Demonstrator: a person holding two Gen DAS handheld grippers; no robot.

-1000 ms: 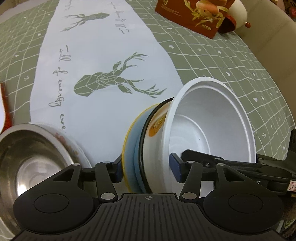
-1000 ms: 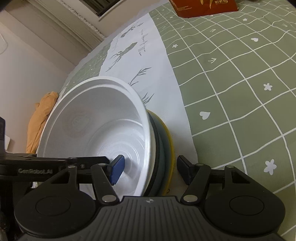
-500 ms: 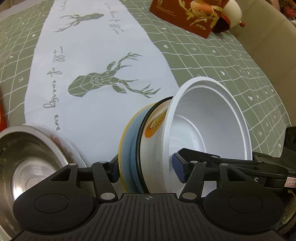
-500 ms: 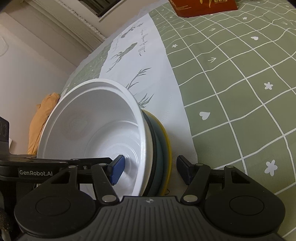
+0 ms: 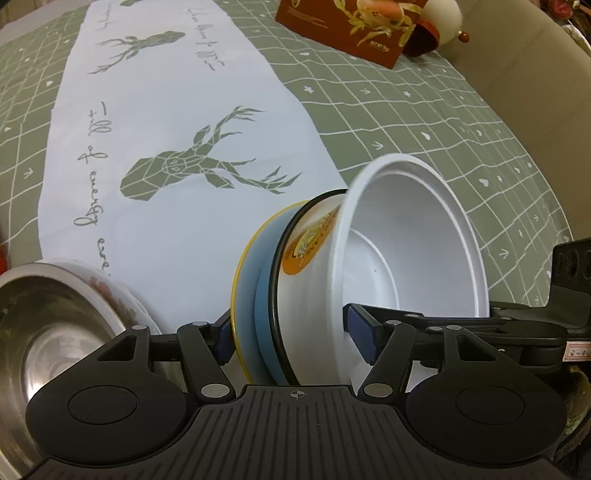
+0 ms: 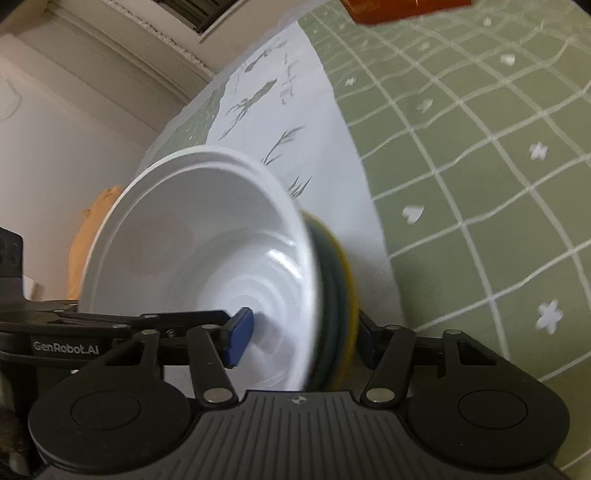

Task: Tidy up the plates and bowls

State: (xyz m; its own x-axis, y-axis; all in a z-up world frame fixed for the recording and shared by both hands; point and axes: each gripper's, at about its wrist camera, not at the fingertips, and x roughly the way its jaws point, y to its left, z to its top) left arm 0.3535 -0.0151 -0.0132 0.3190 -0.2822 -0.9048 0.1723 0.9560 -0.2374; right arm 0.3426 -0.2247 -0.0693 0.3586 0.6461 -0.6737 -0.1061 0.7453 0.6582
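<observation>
I have both the left gripper [image 5: 293, 339] and right gripper [image 6: 301, 341] pinching the nested stack [image 5: 280, 291], apparently lifted on edge above the tablecloth [image 5: 406, 110]; the steel bowl [image 5: 55, 325] remains unstacked.

"GenRobot.AI" on the left tool [image 6: 66, 347]; "NET WT" on the red box [image 5: 340, 33].

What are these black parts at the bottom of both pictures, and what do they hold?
Each is a hand-held gripper with two fingers, carried by a person; a camera on it looks forward. One picture comes from the left hand-held gripper, the other from the right hand-held gripper. Both grip the same tilted stack from opposite sides: a white bowl, an enamel bowl with a black rim and a blue plate with a yellow rim. On the green checked tablecloth lie a steel bowl and a red box.
</observation>
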